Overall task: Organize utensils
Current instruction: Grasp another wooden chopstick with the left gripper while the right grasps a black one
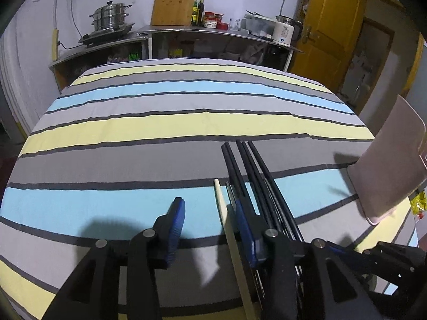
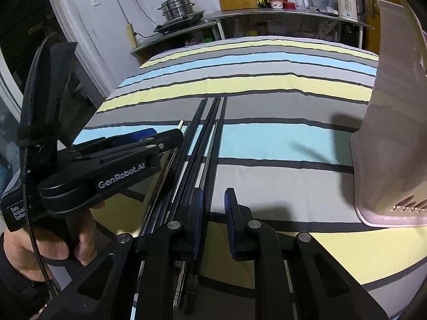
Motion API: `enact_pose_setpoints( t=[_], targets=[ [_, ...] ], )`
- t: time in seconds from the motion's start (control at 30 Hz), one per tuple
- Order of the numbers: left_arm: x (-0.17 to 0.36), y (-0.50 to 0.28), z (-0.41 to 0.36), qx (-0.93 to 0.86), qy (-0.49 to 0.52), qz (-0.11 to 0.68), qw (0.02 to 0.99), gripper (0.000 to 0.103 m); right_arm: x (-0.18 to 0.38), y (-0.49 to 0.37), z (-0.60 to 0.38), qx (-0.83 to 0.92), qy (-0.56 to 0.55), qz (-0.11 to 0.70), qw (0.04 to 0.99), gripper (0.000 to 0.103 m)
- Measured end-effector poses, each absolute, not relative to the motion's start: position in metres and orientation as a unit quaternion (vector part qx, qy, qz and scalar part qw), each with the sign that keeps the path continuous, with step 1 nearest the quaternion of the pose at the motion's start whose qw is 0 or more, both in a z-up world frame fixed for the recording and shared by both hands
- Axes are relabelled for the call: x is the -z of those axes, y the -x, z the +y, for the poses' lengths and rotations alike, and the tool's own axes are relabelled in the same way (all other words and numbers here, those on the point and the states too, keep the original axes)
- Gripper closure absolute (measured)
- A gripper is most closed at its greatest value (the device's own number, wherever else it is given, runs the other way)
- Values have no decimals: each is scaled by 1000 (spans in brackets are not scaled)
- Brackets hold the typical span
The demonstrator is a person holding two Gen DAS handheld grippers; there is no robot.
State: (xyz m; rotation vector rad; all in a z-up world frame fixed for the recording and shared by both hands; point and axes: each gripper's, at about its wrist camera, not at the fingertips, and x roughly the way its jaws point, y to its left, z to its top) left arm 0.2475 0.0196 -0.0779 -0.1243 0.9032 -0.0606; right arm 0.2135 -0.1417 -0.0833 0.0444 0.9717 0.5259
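Several black chopsticks [image 1: 248,170] lie in a bundle on the striped tablecloth [image 1: 160,122], with one pale wooden chopstick [image 1: 222,208] beside them on the left. My left gripper [image 1: 210,213] is open, its right finger [image 1: 245,224] between the wooden chopstick and the black bundle. In the right wrist view the black chopsticks [image 2: 205,133] run left of my right gripper [image 2: 213,208], which is open and empty, its left finger [image 2: 196,213] against the bundle. The left gripper [image 2: 149,138] shows there too. A pink utensil holder [image 2: 392,122] stands at the right.
The pink holder also shows at the right edge of the left wrist view [image 1: 392,160]. Behind the table stand metal shelves [image 1: 186,32] with a steamer pot [image 1: 110,16], a cutting board [image 1: 174,2], bottles and a kettle [image 1: 284,30]. A yellow door [image 1: 331,26] is at the right.
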Motion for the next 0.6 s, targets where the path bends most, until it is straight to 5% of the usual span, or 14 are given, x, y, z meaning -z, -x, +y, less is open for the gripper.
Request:
enact_pose_setpoints(
  t=[0.1,0.33,0.6],
  targets=[
    [78,-246,24,26,61,437,897,64,83,-213,-143,-246,-21,462,852,86],
    [77,-228,44,15,67,436,897,85,83,-213,-152,-230,-30,461,857,86],
    [77,-228,56,20,112,441,890,86,82,-218,-146,-227,-15,463,857,86]
  ],
)
